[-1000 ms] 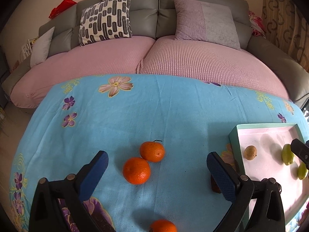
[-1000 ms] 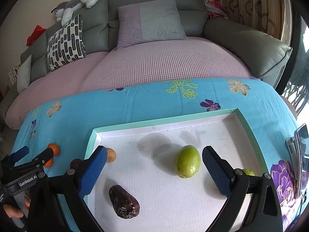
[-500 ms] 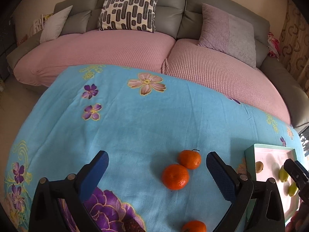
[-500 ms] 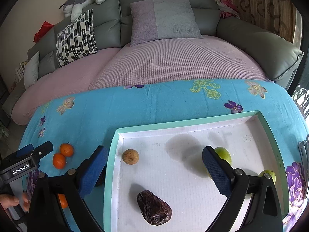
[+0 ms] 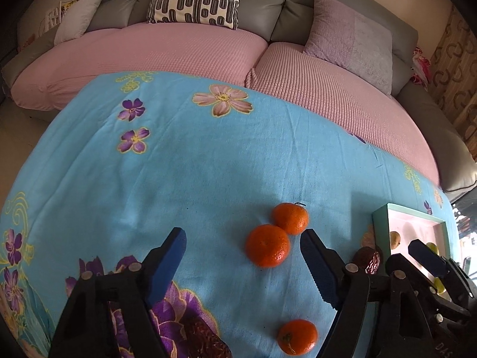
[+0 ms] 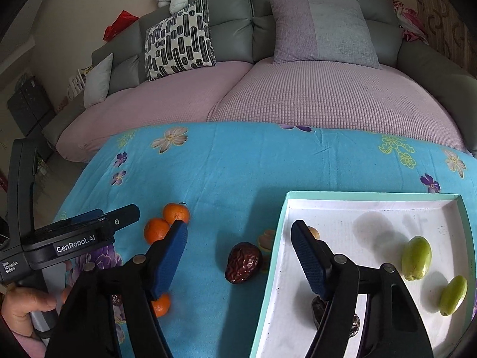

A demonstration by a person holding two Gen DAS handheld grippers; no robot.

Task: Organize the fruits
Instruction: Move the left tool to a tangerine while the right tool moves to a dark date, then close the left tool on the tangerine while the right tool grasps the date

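Partly sorted: two green fruits [image 6: 416,258] in tray [image 6: 372,196], three oranges [image 5: 267,249] and one date [image 6: 243,262] left on desk, left gripper [image 5: 243,265] and right gripper [image 6: 238,261] both agape, empty

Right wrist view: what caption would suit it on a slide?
Open right gripper hovers above a dried date lying on the blue cloth beside the tray.

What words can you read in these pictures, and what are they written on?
"GenRobot.AI": white label on the side of the left tongs, seen from the right wrist camera.
"Data Acquisition System": small white print on the same body, lower left.
"DAS": faint raised letters, partly cut off, on the black right tongs body in the left wrist view.
Tray marks: too faint to read.
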